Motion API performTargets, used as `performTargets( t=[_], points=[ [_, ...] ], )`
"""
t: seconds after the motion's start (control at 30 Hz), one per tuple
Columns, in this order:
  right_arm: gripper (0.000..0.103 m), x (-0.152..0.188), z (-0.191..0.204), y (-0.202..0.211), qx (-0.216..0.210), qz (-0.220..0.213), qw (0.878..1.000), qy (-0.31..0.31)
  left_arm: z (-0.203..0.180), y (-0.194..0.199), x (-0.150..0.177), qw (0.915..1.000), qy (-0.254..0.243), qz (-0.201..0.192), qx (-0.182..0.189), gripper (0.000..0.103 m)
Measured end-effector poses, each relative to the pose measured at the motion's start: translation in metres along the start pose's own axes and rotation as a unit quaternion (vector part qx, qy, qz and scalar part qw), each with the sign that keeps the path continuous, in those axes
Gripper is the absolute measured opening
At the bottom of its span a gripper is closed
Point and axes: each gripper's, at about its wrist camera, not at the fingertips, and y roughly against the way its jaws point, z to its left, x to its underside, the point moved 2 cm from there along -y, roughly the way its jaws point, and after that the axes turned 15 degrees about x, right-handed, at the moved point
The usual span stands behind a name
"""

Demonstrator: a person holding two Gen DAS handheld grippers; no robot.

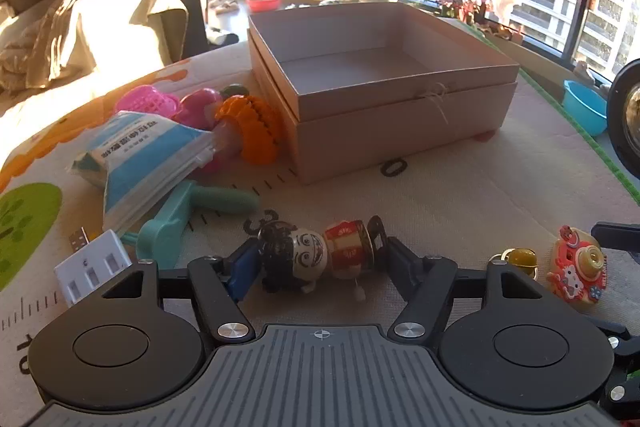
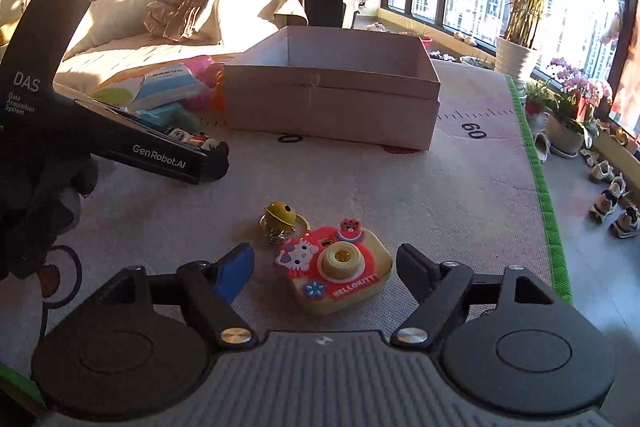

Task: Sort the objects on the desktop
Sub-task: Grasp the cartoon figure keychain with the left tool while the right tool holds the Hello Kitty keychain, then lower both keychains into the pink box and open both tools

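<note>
Straddling a wind-up doll (image 1: 320,255) that lies on its side low in the left wrist view, the left gripper (image 1: 316,261) has its jaws spread wide, the blue-padded finger by the doll's black hair and the black finger by its red drum-like body; whether either pad actually touches the toy cannot be told. The right gripper (image 2: 324,269) is likewise wide open around a yellow and pink toy camera (image 2: 334,273) at the bottom centre of its own view, with clear gaps on both sides, so it holds nothing. Just beyond the camera, toward the upper left of it, sits a small yellow bell (image 2: 280,215) on a key ring. All of this rests on a printed play mat (image 2: 400,187) with ruler marks and a green edge. Further out, in the middle of both views, stands an open pink cardboard box (image 1: 380,83), its inside bare. To the left of the box in the left wrist view lies a heap: a blue and white packet (image 1: 144,159), a teal plastic tool (image 1: 188,215), an orange ridged toy (image 1: 252,127), pink toys (image 1: 148,101) and a white adapter (image 1: 92,273) at the lower left.
</note>
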Motion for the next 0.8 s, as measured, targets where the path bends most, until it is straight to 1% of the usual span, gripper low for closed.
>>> performTargets(
  t=[0.03, 0.13, 0.23, 0.33, 0.4, 0.5, 0.6, 0.67, 0.73, 0.8],
  points=[
    [0.084, 0.001, 0.001, 0.0, -0.004, 0.001, 1.0, 0.004, 0.001, 0.003, 0.002, 1.0, -0.002, -0.001, -0.002, 0.071],
    [0.083, 0.002, 0.002, -0.003, -0.008, 0.005, 1.0, 0.012, 0.001, 0.012, 0.008, 0.9999, -0.01, -0.005, -0.002, 0.071],
    [0.064, -0.001, -0.001, -0.003, -0.009, 0.011, 1.0, 0.014, -0.002, 0.026, 0.016, 0.9994, -0.03, -0.013, 0.008, 0.071],
    [0.063, -0.006, -0.003, 0.003, -0.017, 0.011, 1.0, 0.018, -0.01, 0.042, 0.024, 0.9975, -0.064, -0.025, 0.013, 0.071],
    [0.063, -0.013, -0.004, 0.01, -0.027, 0.003, 0.999, 0.026, -0.014, 0.053, 0.025, 0.9964, -0.077, -0.031, 0.019, 0.071],
    [0.063, -0.04, -0.016, 0.024, -0.038, -0.029, 0.999, 0.017, -0.02, 0.066, 0.009, 0.9939, -0.09, -0.052, 0.035, 0.071],
    [0.063, -0.081, -0.035, 0.031, -0.04, -0.069, 0.997, -0.012, -0.024, 0.069, -0.024, 0.9881, -0.117, -0.092, 0.041, 0.071],
    [0.063, -0.11, -0.045, 0.029, -0.044, -0.089, 0.995, -0.032, -0.024, 0.062, -0.047, 0.9839, -0.13, -0.117, 0.037, 0.071],
    [0.063, -0.138, -0.051, 0.016, -0.035, -0.107, 0.993, -0.041, -0.023, 0.048, -0.069, 0.9802, -0.139, -0.137, 0.032, 0.071],
    [0.063, -0.159, -0.052, -0.004, -0.022, -0.108, 0.993, -0.05, -0.02, 0.03, -0.091, 0.9776, -0.139, -0.155, 0.035, 0.072]
  ],
)
